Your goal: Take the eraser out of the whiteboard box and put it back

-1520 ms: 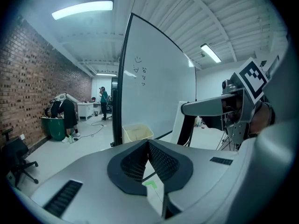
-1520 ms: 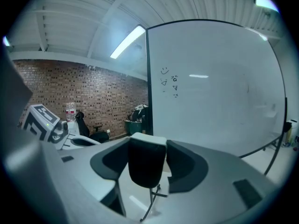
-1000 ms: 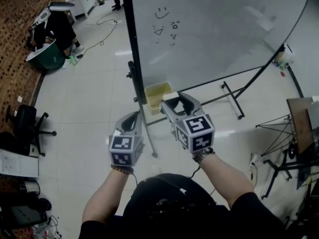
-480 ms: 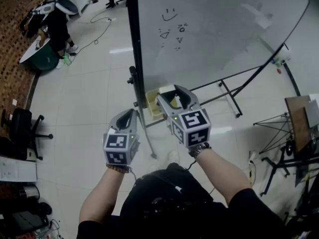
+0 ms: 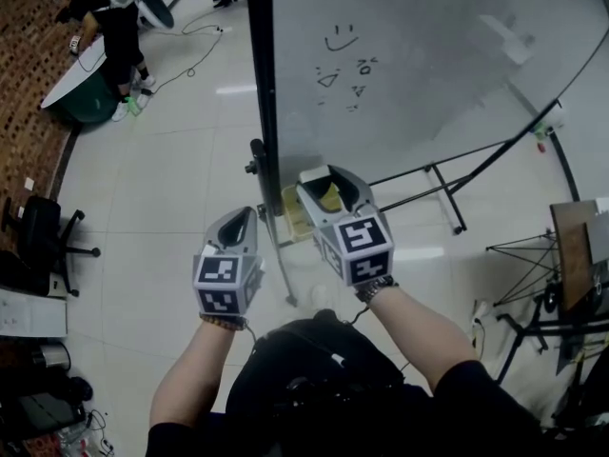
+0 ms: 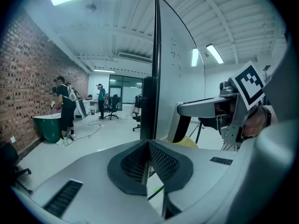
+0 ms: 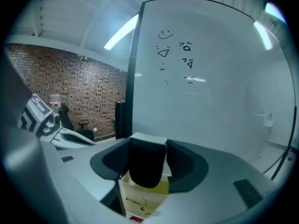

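Observation:
The eraser, white-backed with a black felt face, stands upright between the pads of my right gripper, which is shut on it. Just below it is the pale yellow whiteboard box, open at the top. From the head view the right gripper hangs over the box at the whiteboard's lower left corner. My left gripper is lower and to the left, beside the board's black post. Its jaws meet with nothing between them.
The whiteboard carries a few small marker drawings and stands on a black frame with floor legs. A person works by a green tub at far left. An office chair is at left, a tripod stand at right.
Both grippers have moved forward toward the whiteboard. The right one, still holding the eraser, now sits over the yellow box instead of just short of it.

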